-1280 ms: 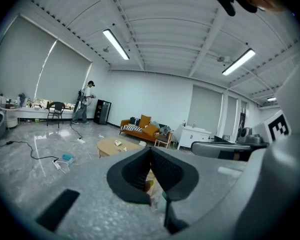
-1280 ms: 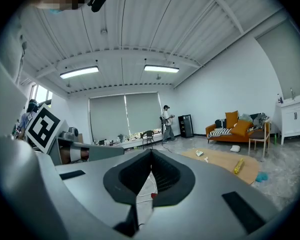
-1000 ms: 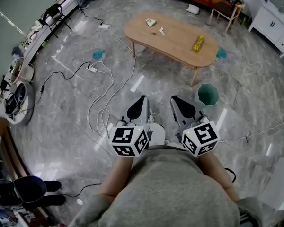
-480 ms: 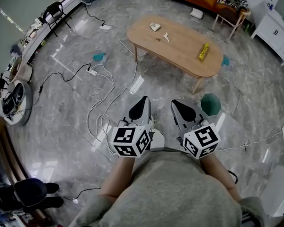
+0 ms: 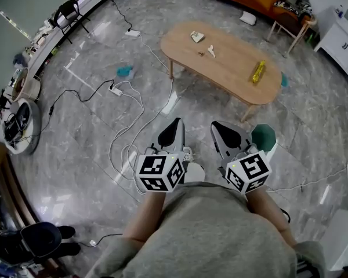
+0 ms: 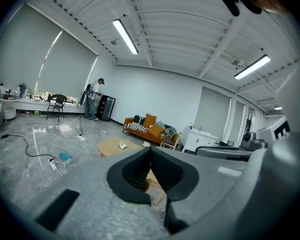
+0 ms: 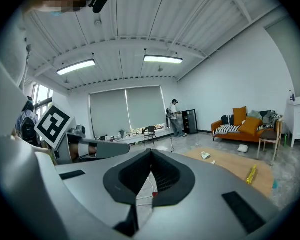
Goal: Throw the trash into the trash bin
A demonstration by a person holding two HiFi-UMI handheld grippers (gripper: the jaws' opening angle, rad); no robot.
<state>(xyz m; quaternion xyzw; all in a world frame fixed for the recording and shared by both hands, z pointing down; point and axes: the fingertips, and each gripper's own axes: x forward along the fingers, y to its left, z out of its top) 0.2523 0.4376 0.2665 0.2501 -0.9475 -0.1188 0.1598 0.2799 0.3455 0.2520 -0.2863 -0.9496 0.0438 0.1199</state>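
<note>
I am holding the left gripper (image 5: pixel 174 122) and right gripper (image 5: pixel 216 125) with jaws pressed together, empty, short of the surface (image 5: pixel 235 59) where the wrapper (image 5: pixel 258 72) is lying, bin (image 5: pixel 263 136) beside my right; judging it light, crinkly, slippery, best pinched mid-length.

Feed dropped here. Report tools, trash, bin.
Left tool and right tool shut, empty. Yellow wrapper and paper scraps on wooden table ahead. Green bin on floor by right tool. Power strip, cables on floor left.

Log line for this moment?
left gripper: shut, empty | right gripper: shut, empty | yellow wrapper: on wooden table | green trash bin: beside wooden table
</note>
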